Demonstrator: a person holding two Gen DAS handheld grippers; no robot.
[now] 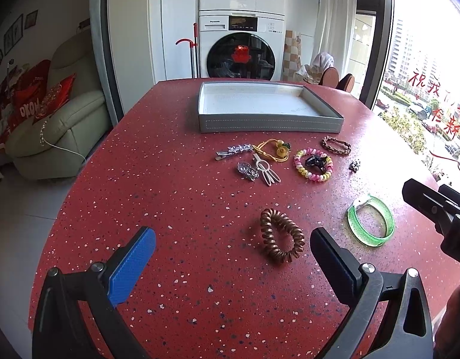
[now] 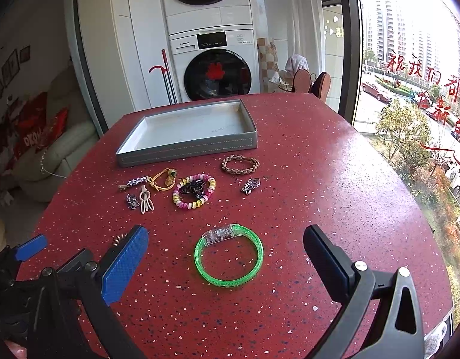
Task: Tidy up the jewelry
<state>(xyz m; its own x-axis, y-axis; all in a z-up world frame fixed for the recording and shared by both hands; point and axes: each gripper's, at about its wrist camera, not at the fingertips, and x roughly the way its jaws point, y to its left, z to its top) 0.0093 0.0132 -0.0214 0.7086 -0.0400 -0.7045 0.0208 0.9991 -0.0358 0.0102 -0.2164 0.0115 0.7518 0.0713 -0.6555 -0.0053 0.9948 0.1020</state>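
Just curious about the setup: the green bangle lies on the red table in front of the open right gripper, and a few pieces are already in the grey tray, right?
Not quite: the grey tray holds nothing, as the right wrist view shows. The rest is right.

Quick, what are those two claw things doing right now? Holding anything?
Left gripper: open, holding nothing, above the brown spiral hair tie.
Right gripper: open, holding nothing, above the green translucent plastic bangle.

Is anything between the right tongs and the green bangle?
Nothing visible. The right tongs are open, and the green bangle lies flat on bare red table between their fingers; the other pieces sit farther off, toward the grey tray.
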